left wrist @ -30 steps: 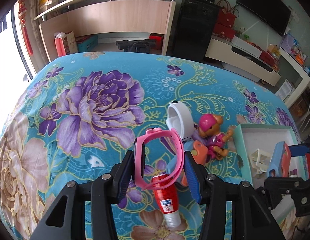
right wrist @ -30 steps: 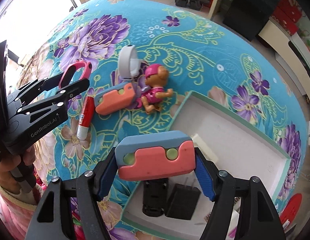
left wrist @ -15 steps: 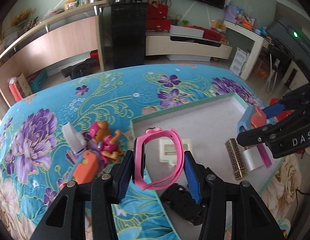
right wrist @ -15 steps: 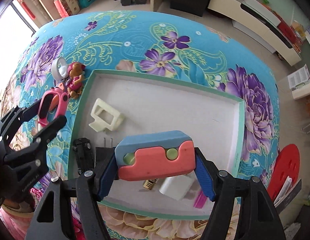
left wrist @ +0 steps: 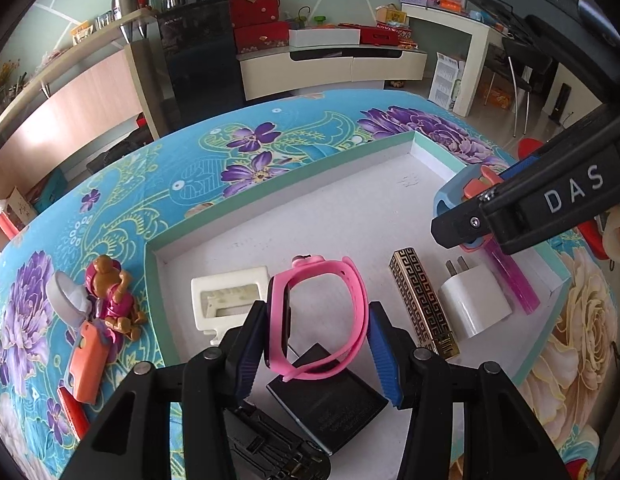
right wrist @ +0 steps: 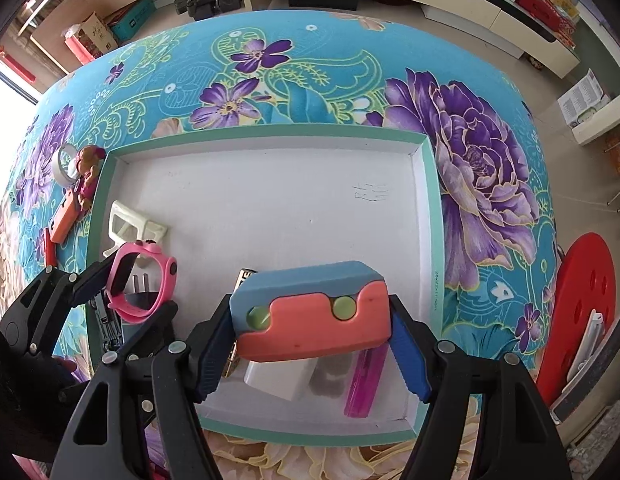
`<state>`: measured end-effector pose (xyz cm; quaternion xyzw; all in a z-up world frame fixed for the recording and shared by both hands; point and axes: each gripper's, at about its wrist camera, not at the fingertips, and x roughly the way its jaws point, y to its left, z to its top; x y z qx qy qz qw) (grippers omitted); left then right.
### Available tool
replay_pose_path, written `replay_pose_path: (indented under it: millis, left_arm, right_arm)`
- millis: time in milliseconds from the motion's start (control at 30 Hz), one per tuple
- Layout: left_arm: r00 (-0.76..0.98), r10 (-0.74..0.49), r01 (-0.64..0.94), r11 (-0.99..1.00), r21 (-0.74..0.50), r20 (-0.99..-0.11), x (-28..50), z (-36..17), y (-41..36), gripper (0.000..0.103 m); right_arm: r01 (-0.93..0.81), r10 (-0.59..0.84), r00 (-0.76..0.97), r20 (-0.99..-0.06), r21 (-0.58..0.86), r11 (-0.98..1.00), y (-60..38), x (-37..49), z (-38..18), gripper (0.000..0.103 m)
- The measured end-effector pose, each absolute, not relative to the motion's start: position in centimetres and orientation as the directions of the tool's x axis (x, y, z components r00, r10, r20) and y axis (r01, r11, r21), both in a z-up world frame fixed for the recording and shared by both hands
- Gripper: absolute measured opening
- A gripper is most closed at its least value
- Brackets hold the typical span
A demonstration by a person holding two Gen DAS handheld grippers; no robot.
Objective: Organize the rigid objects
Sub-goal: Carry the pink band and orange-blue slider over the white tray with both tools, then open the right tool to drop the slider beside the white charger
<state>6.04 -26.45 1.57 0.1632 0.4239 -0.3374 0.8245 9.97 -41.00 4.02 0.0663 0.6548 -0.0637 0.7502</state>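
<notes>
Two hand-held claws hang over a bench (right wrist: 310,64) covered in a bright turquoise cloth printed with large purple flowers. On the cloth sits a wide, shallow white tray (right wrist: 270,130) with a pale green rim.

The right claw (right wrist: 314,344) points almost straight down over the near part of the tray, its blue pads pressed against both ends of a chunky blue and coral block toy (right wrist: 310,312), which it holds clear of the tray floor.

The left claw (left wrist: 318,336) is held over the tray's near left part and is partly closed on a pink watch (left wrist: 316,316), gripping the strap loop from both sides so the watch hangs between the pads.

Lying in the tray are a cream plastic frame (left wrist: 226,296), a black power adapter (left wrist: 330,404), a white plug charger (left wrist: 476,304), a gold patterned bar (left wrist: 422,304) and a translucent pink stick (right wrist: 364,384).

Outside the tray, on the cloth to its left, are a second orange block toy (left wrist: 90,356), a small puppy figure in pink (left wrist: 114,296) and a white ring of tape (left wrist: 64,296), close together.
</notes>
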Motion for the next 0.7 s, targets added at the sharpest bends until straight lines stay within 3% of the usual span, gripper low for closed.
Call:
replay_pose_path:
  millis: [567,700]
  left_arm:
    - [0.451,-0.379,0.67,0.742,0.027,-0.808,6.4,0.9,-27.0,0.053]
    - [0.448,-0.372,0.664,0.747,0.024,-0.813,6.5,0.8,-27.0,0.062]
  right_arm:
    - [0.196,0.042,0.148,-0.988,0.071,0.978,-41.3,10.0,1.2,0.073]
    - [0.198,0.051,0.148,-0.988,0.08,0.977,-41.3,9.8,1.0,0.073]
